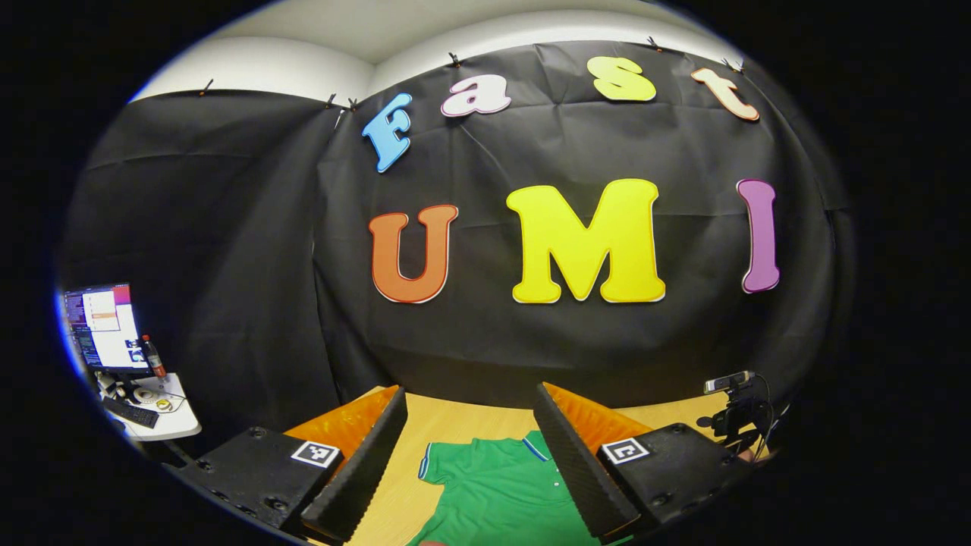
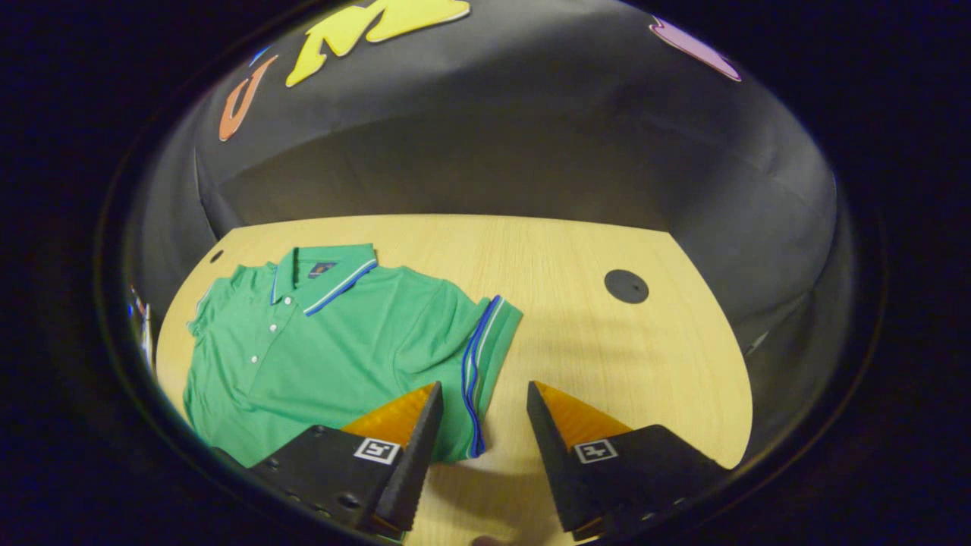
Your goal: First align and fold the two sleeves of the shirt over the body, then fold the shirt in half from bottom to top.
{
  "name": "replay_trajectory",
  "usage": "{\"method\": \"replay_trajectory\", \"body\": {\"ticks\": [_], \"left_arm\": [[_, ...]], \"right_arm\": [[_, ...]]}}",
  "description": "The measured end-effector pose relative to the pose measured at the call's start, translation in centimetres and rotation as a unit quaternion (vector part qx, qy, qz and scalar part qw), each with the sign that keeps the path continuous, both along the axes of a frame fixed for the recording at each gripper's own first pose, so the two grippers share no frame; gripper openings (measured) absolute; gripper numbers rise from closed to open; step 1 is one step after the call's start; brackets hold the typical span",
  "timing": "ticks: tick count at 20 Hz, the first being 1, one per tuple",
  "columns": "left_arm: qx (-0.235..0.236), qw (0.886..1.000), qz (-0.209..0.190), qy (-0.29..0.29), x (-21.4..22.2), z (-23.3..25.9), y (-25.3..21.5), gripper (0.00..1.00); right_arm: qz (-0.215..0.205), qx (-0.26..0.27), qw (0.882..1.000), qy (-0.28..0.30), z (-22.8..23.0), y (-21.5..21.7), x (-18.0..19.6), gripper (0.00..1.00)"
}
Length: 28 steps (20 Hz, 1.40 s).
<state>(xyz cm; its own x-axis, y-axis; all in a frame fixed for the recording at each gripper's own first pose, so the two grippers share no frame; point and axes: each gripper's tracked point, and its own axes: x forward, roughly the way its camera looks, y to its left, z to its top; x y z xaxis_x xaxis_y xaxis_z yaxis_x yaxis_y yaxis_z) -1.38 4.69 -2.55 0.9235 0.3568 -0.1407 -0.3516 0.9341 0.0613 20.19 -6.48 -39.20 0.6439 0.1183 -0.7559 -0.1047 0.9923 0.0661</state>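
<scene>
A green polo shirt [image 2: 334,341] with blue-and-white trim lies flat, front up, on the wooden table [image 2: 576,258], its collar [image 2: 326,277] toward the far edge. Its short sleeve with the striped cuff [image 2: 485,341] spreads out to the side. My right gripper [image 2: 483,388] hovers open just over the cuff's near end, one finger above the sleeve, the other above bare wood. In the left gripper view the shirt [image 1: 493,493] appears below, sleeve [image 1: 440,462] and collar visible. My left gripper [image 1: 470,398] is open, raised above the shirt and pointing at the wall.
A round black grommet [image 2: 626,286] is set in the table to the right of the shirt. A side desk with a monitor [image 1: 106,326], bottle and keyboard stands at far left. A small camera on a stand [image 1: 732,409] sits at the table's right edge.
</scene>
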Motion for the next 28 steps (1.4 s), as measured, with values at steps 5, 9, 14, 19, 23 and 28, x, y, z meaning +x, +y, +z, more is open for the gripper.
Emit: {"method": "replay_trajectory", "body": {"ticks": [5,9,14,19,23,28], "left_arm": [[0.000,1.000,0.001,0.007,0.2,-0.2,-0.3,1.00],[0.003,1.000,-0.005,0.007,0.4,0.0,-0.8,1.00],[-0.008,1.000,0.004,0.013,0.1,-0.4,-0.7,1.00],[-0.010,0.999,0.026,0.017,-1.2,-0.2,0.7,1.00],[-0.016,0.999,0.047,0.019,-2.5,0.0,2.0,1.00],[-0.013,0.998,0.063,0.026,-3.9,0.0,3.1,1.00]], "right_arm": [[-0.006,0.002,1.000,0.016,-0.9,-0.3,0.0,0.18],[-0.010,0.027,0.999,0.021,-0.5,-0.3,0.1,0.00],[-0.016,0.051,0.998,-0.012,3.5,0.3,0.9,0.00],[-0.008,0.075,0.997,-0.030,6.7,4.9,1.3,0.00],[0.012,0.078,0.997,-0.025,7.1,10.0,1.7,0.00],[0.026,0.080,0.996,0.004,5.2,14.6,1.9,0.00]]}}
